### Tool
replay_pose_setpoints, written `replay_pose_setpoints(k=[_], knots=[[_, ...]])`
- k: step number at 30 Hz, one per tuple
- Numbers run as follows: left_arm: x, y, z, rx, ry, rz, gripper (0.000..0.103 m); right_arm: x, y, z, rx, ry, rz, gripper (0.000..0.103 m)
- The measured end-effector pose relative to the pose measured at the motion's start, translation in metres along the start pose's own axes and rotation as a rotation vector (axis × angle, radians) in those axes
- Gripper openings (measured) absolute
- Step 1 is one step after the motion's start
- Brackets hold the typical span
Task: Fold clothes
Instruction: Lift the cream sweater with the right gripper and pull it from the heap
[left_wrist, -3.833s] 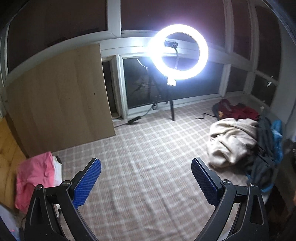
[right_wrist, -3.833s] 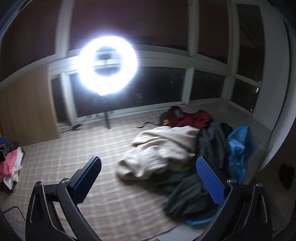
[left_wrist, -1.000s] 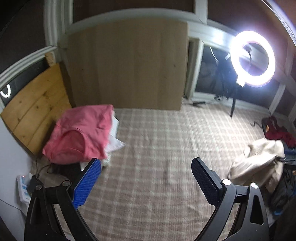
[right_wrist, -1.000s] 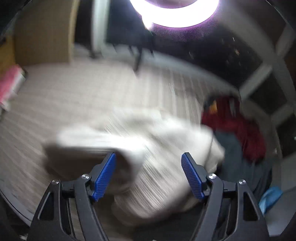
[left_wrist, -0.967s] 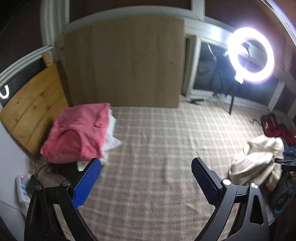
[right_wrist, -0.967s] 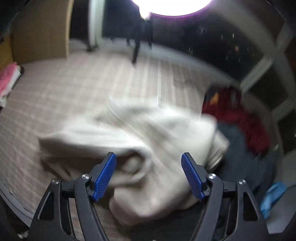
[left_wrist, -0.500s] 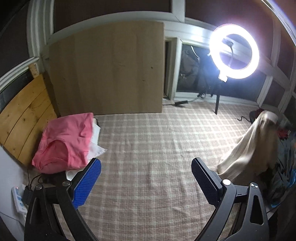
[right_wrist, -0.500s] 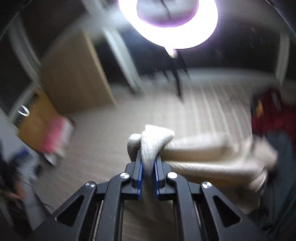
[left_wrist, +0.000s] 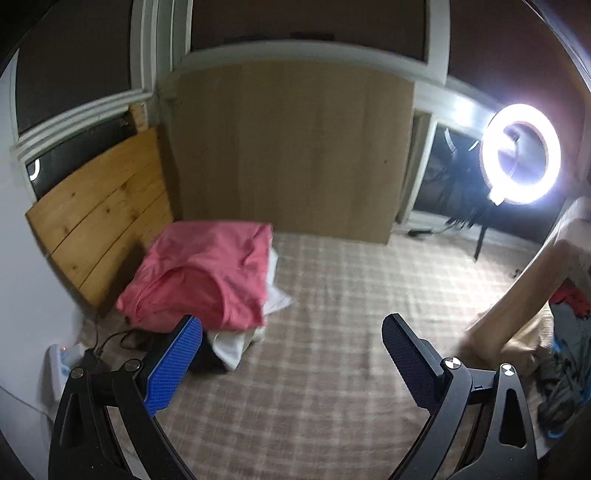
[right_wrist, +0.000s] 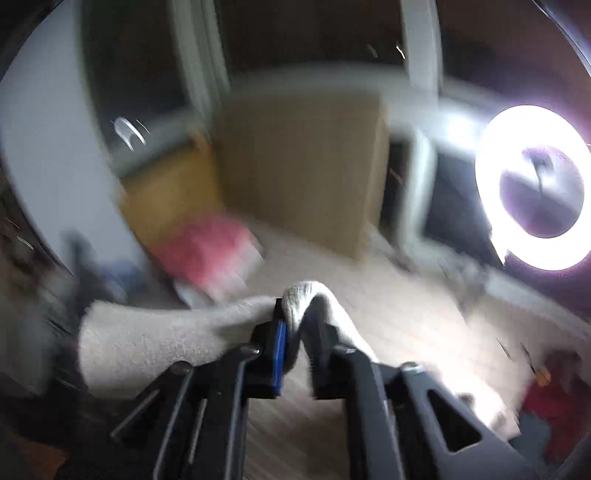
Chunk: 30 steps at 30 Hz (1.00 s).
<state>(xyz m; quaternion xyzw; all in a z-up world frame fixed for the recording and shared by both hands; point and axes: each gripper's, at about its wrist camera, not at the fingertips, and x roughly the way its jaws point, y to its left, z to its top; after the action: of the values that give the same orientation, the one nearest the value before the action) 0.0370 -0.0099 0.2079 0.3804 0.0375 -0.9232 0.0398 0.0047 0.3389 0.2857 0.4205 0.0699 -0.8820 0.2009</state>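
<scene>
My right gripper (right_wrist: 297, 332) pinches a fold of the cream knit garment (right_wrist: 155, 343), which drapes over both sides of the fingers. Its jaws are opening slightly with the cloth still between the pads. In the left wrist view the same cream garment (left_wrist: 517, 302) hangs lifted at the right edge, its lower end trailing on the checked mat (left_wrist: 332, 387). My left gripper (left_wrist: 291, 320) stands open above the mat with nothing between its blue pads. A folded pink garment (left_wrist: 207, 273) lies on white cloth (left_wrist: 236, 347) at the left. The right wrist view is motion-blurred.
A lit ring light (left_wrist: 521, 155) on a stand is at the back right. A tall board (left_wrist: 295, 155) and a plank panel (left_wrist: 99, 218) lean on the walls. Dark, blue and red clothes (left_wrist: 565, 369) are heaped at the right. A power strip (left_wrist: 61, 365) lies left.
My right gripper closed on the cream garment and lifted it off the heap, swinging left. The left gripper stayed open while its view swung left, putting the ring light further right.
</scene>
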Motion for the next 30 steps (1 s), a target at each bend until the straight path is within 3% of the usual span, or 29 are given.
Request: replay_pose_setpoints(k=[3,4,5,7,8,10,12,14,17,18,19,22,25,28,30], knots=[[0.016,-0.019,-0.007,0.023,0.058,-0.039,0.098,0.022,-0.054,-0.062,0.107,0.062,-0.1,0.041],[0.022,-0.029,-0.01,0.033,0.079,-0.056,0.098,0.028,-0.077,-0.08,0.157,0.079,-0.152,0.057],[0.027,-0.043,-0.014,0.052,0.101,-0.082,0.098,0.035,-0.103,-0.101,0.212,0.104,-0.218,0.065],[0.043,-0.085,-0.022,0.102,0.154,-0.166,0.098,0.046,-0.143,-0.139,0.285,0.166,-0.327,0.065],[0.052,-0.108,-0.027,0.127,0.181,-0.211,0.098,0.053,-0.165,-0.159,0.329,0.194,-0.341,0.065],[0.072,-0.164,-0.038,0.185,0.246,-0.316,0.098,0.061,-0.197,-0.182,0.427,0.226,-0.32,0.065],[0.094,-0.22,-0.05,0.24,0.311,-0.393,0.098,0.083,-0.212,-0.19,0.498,0.224,-0.197,0.065],[0.108,-0.252,-0.054,0.265,0.346,-0.418,0.095,0.107,-0.213,-0.188,0.512,0.214,-0.082,0.065],[0.126,-0.293,-0.06,0.291,0.39,-0.439,0.089,0.158,-0.205,-0.183,0.401,0.264,-0.11,0.064],[0.128,-0.298,-0.059,0.291,0.392,-0.439,0.089,0.159,-0.208,-0.179,0.407,0.239,-0.086,0.055],[0.127,-0.297,-0.056,0.288,0.384,-0.428,0.089,0.154,-0.213,-0.175,0.429,0.2,-0.049,0.017],[0.117,-0.276,-0.044,0.277,0.326,-0.356,0.089,0.14,-0.227,-0.161,0.494,0.082,0.063,0.013],[0.1,-0.238,-0.028,0.247,0.266,-0.264,0.089,0.084,-0.23,-0.128,0.505,-0.115,0.099,0.012],[0.078,-0.194,-0.011,0.204,0.195,-0.194,0.09,0.014,-0.203,-0.076,0.406,-0.305,0.112,0.012],[0.059,-0.163,0.001,0.167,0.144,-0.17,0.09,-0.037,-0.166,-0.047,0.324,-0.409,0.122,0.012]])
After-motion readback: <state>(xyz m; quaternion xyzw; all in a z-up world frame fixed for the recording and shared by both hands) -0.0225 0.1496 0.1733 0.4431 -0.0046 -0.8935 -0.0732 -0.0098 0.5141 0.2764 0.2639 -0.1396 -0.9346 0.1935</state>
